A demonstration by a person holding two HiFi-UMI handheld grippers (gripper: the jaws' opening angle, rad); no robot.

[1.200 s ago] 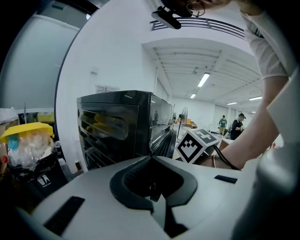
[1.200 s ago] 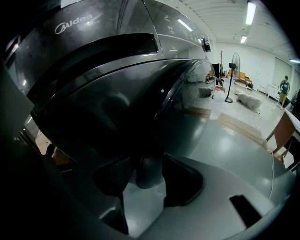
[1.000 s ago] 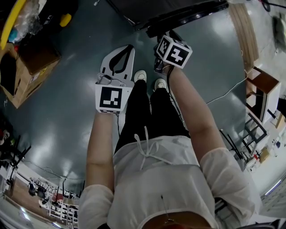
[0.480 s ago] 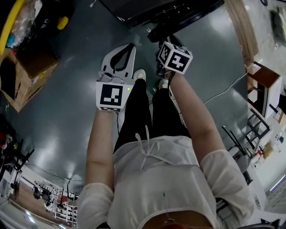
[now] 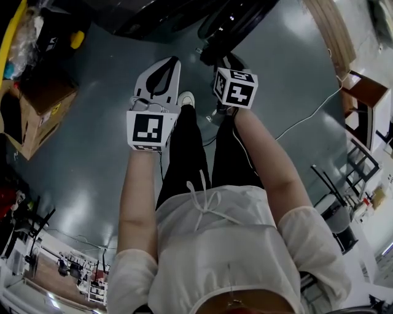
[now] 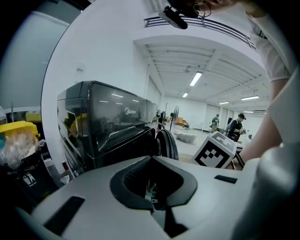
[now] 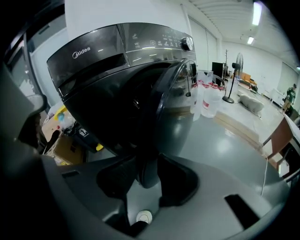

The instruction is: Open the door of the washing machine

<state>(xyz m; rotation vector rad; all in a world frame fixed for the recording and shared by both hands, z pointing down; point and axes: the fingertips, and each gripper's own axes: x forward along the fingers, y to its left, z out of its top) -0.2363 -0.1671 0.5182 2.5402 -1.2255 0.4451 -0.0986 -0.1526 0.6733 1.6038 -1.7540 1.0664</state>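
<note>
The dark grey washing machine (image 7: 108,56) fills the right gripper view and shows at the top of the head view (image 5: 159,18). Its round door (image 7: 176,89) stands swung out from the front (image 5: 236,24). My right gripper (image 7: 146,164) points steeply down. The door's lower rim lies between its jaws, which are closing on it, and the pads appear to touch it. From above only its marker cube (image 5: 235,87) shows. My left gripper (image 5: 177,61) is shut on nothing and hangs left of the door. From its own view (image 6: 152,158) it faces the machine's side (image 6: 112,126).
The person's legs and white shoes (image 5: 185,98) stand just behind both grippers. A cardboard box (image 5: 37,110) sits on the floor at left. A cable (image 5: 307,116) runs across the grey floor to wooden furniture (image 5: 368,98) at right. Water bottles (image 7: 208,101) stand beside the machine.
Both grippers have drawn back from the machine, which has slid toward the top of the head view. The door has swung further out with the right gripper at its edge.
</note>
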